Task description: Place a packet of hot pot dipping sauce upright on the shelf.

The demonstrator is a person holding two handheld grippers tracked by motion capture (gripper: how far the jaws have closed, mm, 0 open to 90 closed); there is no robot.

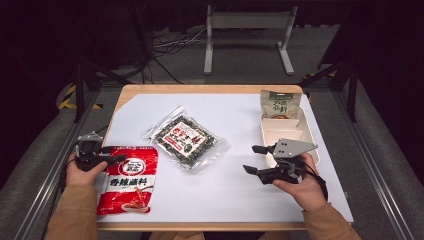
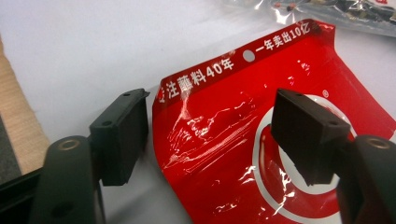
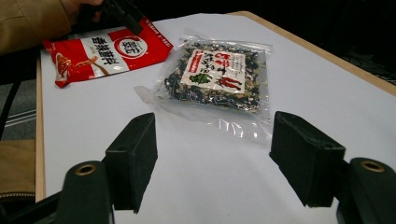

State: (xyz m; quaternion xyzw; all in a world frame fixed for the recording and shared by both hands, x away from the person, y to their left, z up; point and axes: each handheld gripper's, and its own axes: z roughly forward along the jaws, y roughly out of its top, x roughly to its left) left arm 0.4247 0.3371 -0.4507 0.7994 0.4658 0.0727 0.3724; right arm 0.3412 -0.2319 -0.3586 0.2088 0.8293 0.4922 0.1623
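A red sauce packet [image 1: 127, 180] with white print lies flat at the front left of the white sheet. My left gripper [image 1: 116, 154] is low at its top left corner, jaws open. In the left gripper view that corner of the red packet [image 2: 224, 140] sits between the pads without either pressing on it. A clear packet of dark dried mix [image 1: 186, 137] lies in the middle of the table. My right gripper [image 1: 251, 159] hovers open to the right of it, pointing left. In its own view the right gripper [image 3: 212, 154] has only white sheet between its jaws, with the clear packet [image 3: 210, 77] ahead.
A white compartment tray [image 1: 282, 132] stands at the right edge, with a green pouch [image 1: 280, 105] leaning at its far end. The white sheet [image 1: 230, 195] covers most of the wooden table. A metal stand and cables are on the floor beyond.
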